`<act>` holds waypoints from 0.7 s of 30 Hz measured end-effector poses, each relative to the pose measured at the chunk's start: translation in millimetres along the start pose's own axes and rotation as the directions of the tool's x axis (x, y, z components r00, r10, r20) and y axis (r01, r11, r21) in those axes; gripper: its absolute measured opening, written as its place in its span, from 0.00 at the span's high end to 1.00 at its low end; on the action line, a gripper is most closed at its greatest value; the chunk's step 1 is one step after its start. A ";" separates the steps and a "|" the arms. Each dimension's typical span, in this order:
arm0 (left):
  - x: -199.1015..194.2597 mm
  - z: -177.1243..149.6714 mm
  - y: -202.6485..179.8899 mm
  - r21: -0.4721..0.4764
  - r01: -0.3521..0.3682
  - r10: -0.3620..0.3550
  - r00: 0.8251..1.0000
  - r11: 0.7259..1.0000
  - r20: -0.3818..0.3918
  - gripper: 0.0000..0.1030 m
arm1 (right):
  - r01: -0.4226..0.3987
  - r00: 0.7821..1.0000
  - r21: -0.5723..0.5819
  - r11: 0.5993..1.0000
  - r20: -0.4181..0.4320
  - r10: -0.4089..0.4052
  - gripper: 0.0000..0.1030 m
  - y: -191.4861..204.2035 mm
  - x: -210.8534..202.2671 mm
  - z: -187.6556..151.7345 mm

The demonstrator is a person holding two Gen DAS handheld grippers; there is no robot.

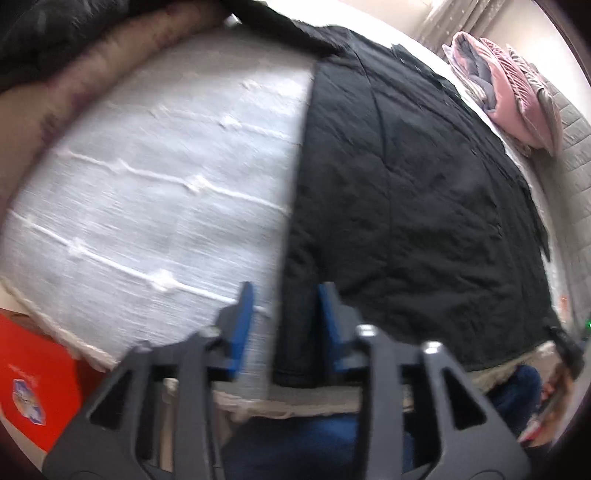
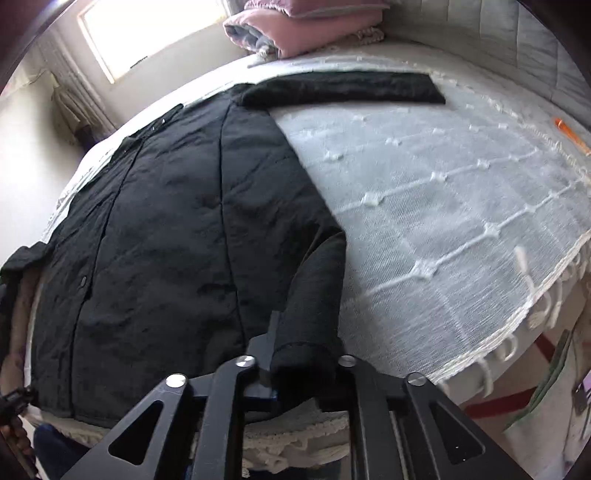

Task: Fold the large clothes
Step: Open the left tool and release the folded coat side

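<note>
A large black quilted coat (image 1: 413,192) lies spread flat on a bed with a white textured bedspread (image 1: 155,192). In the left wrist view my left gripper (image 1: 286,299) has its blue fingers apart, straddling the coat's left hem edge at the near side of the bed. In the right wrist view the coat (image 2: 159,229) fills the left half, and one sleeve (image 2: 317,288) runs toward my right gripper (image 2: 306,350), which is shut on the sleeve's cuff. A second sleeve (image 2: 343,88) lies stretched across the far side.
Pink and grey folded bedding (image 2: 306,26) is piled at the head of the bed, also in the left wrist view (image 1: 517,99). A red box (image 1: 33,373) sits beside the bed. An orange pen-like object (image 2: 570,134) lies on the bedspread (image 2: 461,206). A window (image 2: 147,33) is behind.
</note>
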State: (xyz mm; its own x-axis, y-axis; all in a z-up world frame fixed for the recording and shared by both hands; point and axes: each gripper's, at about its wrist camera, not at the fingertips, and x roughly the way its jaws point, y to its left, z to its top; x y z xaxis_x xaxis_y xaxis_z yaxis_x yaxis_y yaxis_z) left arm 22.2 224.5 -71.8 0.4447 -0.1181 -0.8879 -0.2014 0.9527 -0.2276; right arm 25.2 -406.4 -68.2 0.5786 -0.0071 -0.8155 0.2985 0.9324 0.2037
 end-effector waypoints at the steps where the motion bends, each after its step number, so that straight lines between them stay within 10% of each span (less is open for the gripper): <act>1: -6.0 1.4 2.3 0.001 -0.031 0.031 0.999 1.000 0.024 0.43 | 0.020 1.000 -0.009 1.000 0.016 -0.020 0.71 -0.2 -6.2 4.3; 5: -24.9 8.0 13.0 -0.051 -0.049 0.053 0.995 0.997 0.082 0.38 | 0.126 0.982 0.007 0.992 0.142 -0.126 0.28 -3.2 -38.8 22.7; 11: -29.6 22.5 25.6 -0.224 0.147 -0.110 0.979 0.963 0.172 0.37 | 0.038 0.979 -0.020 0.999 0.200 -0.033 0.25 19.3 -57.4 41.4; 14: -26.6 27.3 19.7 -0.303 0.162 -0.107 0.976 0.939 0.189 0.34 | -0.036 0.981 0.002 0.999 0.188 0.035 0.25 27.8 -49.0 49.5; 18: -24.2 41.6 -12.7 -0.208 0.040 -0.007 0.988 0.977 0.154 0.34 | -0.114 0.974 0.083 0.990 0.204 0.095 0.25 26.1 -35.3 56.9; 21: -20.1 58.8 -39.9 -0.197 0.076 -0.049 0.989 0.977 0.141 0.33 | -0.099 0.978 0.124 0.987 0.197 0.073 0.25 23.3 -20.7 62.9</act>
State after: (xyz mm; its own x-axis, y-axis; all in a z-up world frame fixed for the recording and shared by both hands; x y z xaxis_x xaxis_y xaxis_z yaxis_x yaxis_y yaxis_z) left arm 72.7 205.3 -21.4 0.5728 -0.1234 -0.8103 -0.3347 0.8672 -0.3687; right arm 68.0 -407.3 -12.5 0.7371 -0.0100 -0.6757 0.3317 0.8765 0.3489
